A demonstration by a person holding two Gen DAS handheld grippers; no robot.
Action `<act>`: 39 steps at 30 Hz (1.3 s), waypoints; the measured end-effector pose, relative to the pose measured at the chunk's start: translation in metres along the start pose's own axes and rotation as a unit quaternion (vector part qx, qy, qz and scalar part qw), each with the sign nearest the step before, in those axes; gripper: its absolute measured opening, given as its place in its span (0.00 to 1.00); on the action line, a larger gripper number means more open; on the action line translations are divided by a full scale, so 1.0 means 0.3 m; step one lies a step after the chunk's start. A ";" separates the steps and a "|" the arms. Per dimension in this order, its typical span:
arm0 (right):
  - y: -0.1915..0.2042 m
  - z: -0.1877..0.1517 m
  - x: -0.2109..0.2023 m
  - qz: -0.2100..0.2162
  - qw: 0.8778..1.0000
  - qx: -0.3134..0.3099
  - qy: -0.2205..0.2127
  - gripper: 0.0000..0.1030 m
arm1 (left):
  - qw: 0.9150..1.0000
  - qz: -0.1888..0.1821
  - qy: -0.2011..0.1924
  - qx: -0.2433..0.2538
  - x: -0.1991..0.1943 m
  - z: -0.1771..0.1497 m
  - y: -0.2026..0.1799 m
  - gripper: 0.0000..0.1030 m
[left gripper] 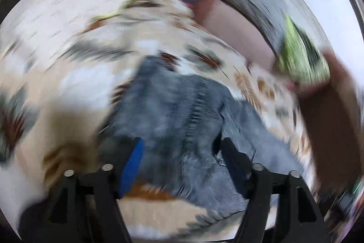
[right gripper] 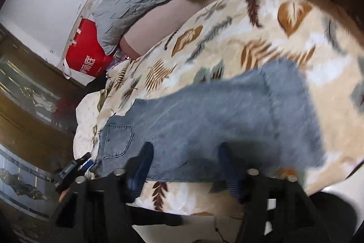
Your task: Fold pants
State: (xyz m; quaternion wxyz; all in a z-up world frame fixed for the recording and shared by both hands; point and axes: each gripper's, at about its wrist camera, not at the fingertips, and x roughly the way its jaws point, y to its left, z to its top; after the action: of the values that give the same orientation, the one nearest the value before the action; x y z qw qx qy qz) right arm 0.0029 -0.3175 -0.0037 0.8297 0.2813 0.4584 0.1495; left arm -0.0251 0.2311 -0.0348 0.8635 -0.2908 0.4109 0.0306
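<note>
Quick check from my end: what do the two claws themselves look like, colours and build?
Both look alike: black angular plastic frames with silver round bolt heads at the finger bases. The left claw has a bright blue pad on one finger; its other finger looks black. The right claw has ribbed dark blue pads. No cables or sleeves show.

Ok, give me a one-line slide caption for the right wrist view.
Open right gripper above blue jeans lying on a leaf-print blanket, with a red bag by the wall.
</note>
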 end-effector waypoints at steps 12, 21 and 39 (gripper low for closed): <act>-0.106 -0.090 0.130 0.031 0.995 0.090 0.043 0.62 | 0.991 0.021 0.043 -0.122 0.085 -0.047 0.085 0.19; -0.247 -0.111 0.022 0.003 0.984 0.179 0.019 0.62 | 0.996 0.011 0.019 -0.090 0.031 0.023 0.051 0.09; -0.324 -0.139 -0.081 0.008 0.973 0.230 -0.010 0.68 | 0.992 0.109 0.008 -0.060 0.067 0.075 0.085 0.07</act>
State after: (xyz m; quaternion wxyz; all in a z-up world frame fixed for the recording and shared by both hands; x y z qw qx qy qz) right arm -0.0462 -0.3934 -0.0635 0.7460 0.4696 0.4701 0.0444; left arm -0.0035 0.2604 -0.0505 0.8326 -0.2956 0.4449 0.1468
